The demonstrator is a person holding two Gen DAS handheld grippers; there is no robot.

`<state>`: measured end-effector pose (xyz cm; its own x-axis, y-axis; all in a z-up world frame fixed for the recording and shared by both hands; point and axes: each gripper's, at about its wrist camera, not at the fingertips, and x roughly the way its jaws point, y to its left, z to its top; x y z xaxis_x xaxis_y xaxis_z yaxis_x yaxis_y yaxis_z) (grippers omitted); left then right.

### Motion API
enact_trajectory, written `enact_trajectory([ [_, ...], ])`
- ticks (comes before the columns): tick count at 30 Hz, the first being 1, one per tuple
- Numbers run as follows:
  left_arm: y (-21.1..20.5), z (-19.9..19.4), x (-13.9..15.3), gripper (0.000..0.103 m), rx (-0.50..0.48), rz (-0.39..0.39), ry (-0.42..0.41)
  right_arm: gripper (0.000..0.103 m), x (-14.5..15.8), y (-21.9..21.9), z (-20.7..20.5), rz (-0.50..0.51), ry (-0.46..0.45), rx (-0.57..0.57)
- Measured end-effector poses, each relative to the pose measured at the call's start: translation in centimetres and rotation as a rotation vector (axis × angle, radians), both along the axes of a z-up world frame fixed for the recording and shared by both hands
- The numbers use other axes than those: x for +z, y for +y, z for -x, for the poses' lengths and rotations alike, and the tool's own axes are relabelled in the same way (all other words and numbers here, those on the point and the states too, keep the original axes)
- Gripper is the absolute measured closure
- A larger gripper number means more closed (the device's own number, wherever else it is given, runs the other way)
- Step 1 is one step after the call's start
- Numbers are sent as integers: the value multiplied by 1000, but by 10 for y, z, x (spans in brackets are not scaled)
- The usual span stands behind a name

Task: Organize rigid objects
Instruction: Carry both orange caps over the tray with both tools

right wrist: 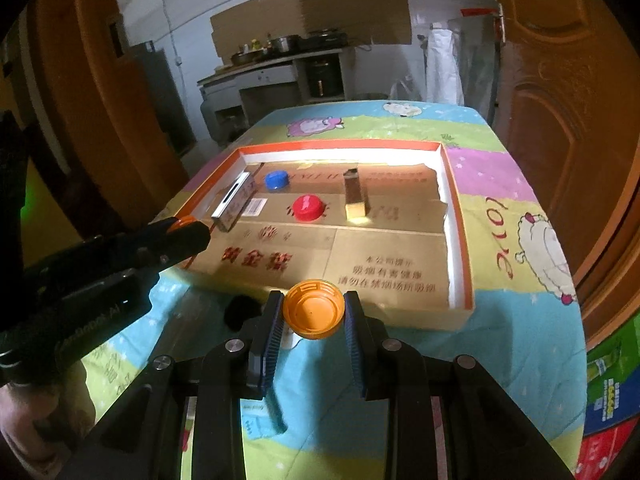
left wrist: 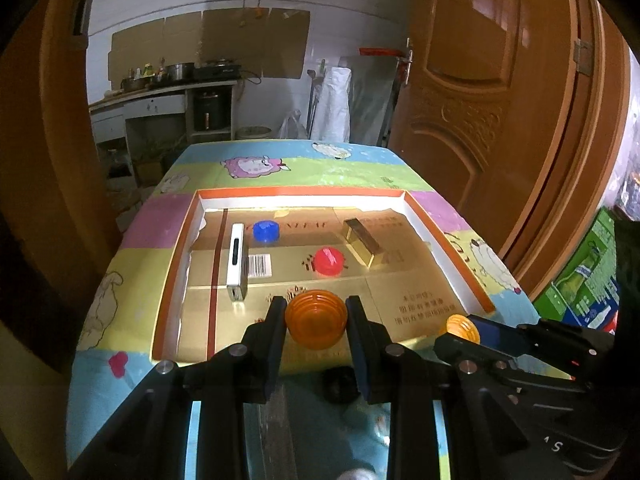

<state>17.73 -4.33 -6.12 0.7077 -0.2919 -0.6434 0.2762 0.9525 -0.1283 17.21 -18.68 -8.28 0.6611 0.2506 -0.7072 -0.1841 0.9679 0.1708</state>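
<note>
My left gripper (left wrist: 316, 318) is shut on an orange bottle cap (left wrist: 316, 322), held over the near end of the shallow orange-rimmed box (left wrist: 176, 264). My right gripper (right wrist: 314, 312) is shut on a second orange cap (right wrist: 314, 310), open side up, just in front of the box's near wall (right wrist: 400, 314). In the box lie a blue cap (left wrist: 266, 231), a red cap (left wrist: 328, 261), a white flat device (left wrist: 237, 260) and a gold block (left wrist: 362, 242). The right gripper also shows in the left wrist view (left wrist: 460, 330).
The table carries a colourful cartoon cloth (left wrist: 280, 164). A small black object (left wrist: 340, 384) lies on the cloth before the box. A wooden door (left wrist: 500, 120) stands to the right. Green cartons (left wrist: 588, 280) sit on the floor at right. A kitchen counter (left wrist: 160, 96) is behind.
</note>
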Motion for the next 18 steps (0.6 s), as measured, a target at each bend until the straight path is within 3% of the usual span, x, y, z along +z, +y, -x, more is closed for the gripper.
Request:
enact_trajectory([
  [18, -5, -50, -4, 73, 22, -9, 29, 72, -2, -20, -48, 18, 4, -29],
])
